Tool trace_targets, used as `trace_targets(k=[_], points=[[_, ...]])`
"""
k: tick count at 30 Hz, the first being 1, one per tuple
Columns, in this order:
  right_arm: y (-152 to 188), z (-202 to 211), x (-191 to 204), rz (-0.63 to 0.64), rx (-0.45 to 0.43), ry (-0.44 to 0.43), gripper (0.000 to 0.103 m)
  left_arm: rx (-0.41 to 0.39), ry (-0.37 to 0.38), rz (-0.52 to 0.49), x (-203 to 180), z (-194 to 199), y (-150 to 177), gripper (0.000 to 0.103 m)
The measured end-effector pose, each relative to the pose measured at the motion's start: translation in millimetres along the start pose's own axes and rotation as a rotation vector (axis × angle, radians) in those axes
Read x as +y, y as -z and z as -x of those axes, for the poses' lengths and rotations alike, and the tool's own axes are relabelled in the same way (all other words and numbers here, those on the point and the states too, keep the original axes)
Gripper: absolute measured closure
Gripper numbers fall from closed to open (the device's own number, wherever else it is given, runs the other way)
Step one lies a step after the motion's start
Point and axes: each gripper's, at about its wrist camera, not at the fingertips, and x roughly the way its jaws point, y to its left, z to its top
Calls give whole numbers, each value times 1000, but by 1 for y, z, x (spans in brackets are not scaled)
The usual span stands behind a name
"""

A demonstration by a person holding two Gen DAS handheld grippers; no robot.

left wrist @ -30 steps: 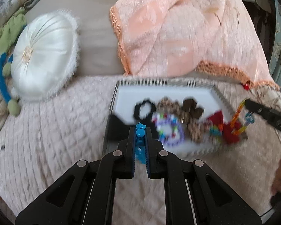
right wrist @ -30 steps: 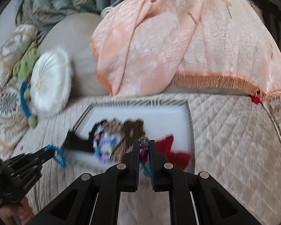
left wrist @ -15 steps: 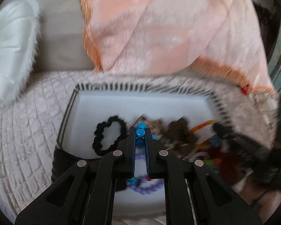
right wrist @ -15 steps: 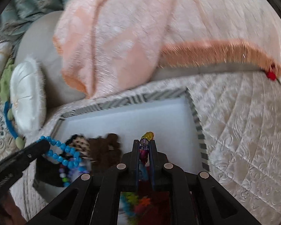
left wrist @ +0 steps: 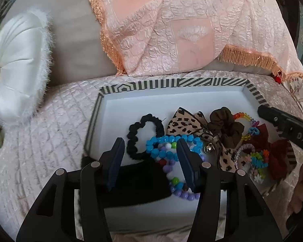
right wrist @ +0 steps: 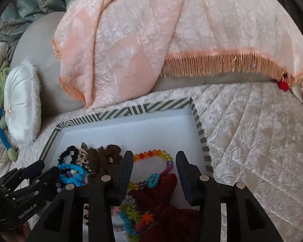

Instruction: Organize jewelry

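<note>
Quilted pale bedding spreads under everything, with a peach fringed throw draped over a grey cushion at 12 o'clock and a round white satin pillow at 9 o'clock in the left wrist view. On the quilt sits a white tray with a striped rim, and all the jewelry lies inside it, crowded toward its near half.

From the left wrist view, a black scrunchie lies at the tray's centre left, a blue bead bracelet just beside it and touching a purple-and-white bead bracelet. At 3 o'clock from these sit a leopard-print bow, a brown scrunchie and a dark red bow. A black cloth piece covers the tray's near-left corner.

In the right wrist view, a rainbow bead strand curves between the fingers.

The left gripper has its jaws spread apart and holds nothing. The right gripper likewise stands wide apart, empty, over the red bow.
</note>
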Motion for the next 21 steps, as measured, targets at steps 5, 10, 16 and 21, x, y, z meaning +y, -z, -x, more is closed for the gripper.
trace_targets(k=[5, 10, 16, 21], points=[[10, 29, 5, 32, -29, 0, 61, -20, -14, 36, 10, 29, 11, 40], [35, 72, 15, 62, -12, 10, 61, -23, -29, 22, 9, 77, 48, 17], [83, 121, 33, 68, 28, -21, 33, -55, -119, -19, 4, 136, 95, 17], [121, 153, 41, 98, 32, 4, 31, -134, -254, -37, -7, 180, 104, 17]])
